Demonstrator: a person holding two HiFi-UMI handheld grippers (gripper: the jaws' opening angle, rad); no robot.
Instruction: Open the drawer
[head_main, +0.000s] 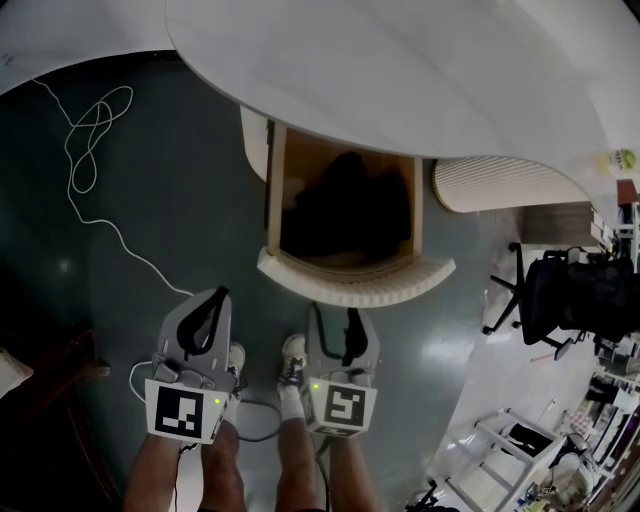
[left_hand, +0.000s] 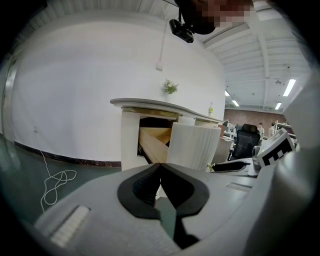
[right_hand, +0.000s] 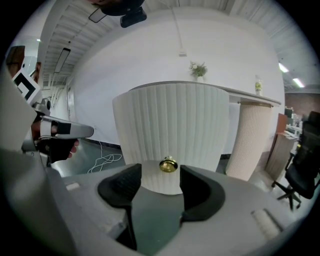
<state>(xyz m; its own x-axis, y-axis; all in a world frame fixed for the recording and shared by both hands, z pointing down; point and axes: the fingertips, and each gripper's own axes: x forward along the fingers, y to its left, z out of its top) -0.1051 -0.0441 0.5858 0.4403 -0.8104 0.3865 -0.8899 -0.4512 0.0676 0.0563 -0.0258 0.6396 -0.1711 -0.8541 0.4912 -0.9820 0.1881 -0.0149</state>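
The drawer (head_main: 345, 215) stands pulled out from under the white curved desk (head_main: 400, 70), its wooden box holding something dark. Its ribbed cream front (head_main: 355, 282) faces me. In the right gripper view that front (right_hand: 172, 125) fills the middle, with a small brass knob (right_hand: 168, 164) low on it. My right gripper (right_hand: 161, 176) is open; the knob sits just beyond the gap, and neither pad touches it. My left gripper (left_hand: 160, 166) is shut on nothing, off to the left of the drawer's wooden side (left_hand: 152, 144). From the head view, both grippers (head_main: 220, 295) (head_main: 335, 312) hover near the drawer front.
A white cable (head_main: 90, 150) loops over the dark floor at the left. A ribbed column (head_main: 500, 185) stands right of the drawer, and a black office chair (head_main: 570, 295) beyond it. The person's feet (head_main: 290, 360) are between the grippers.
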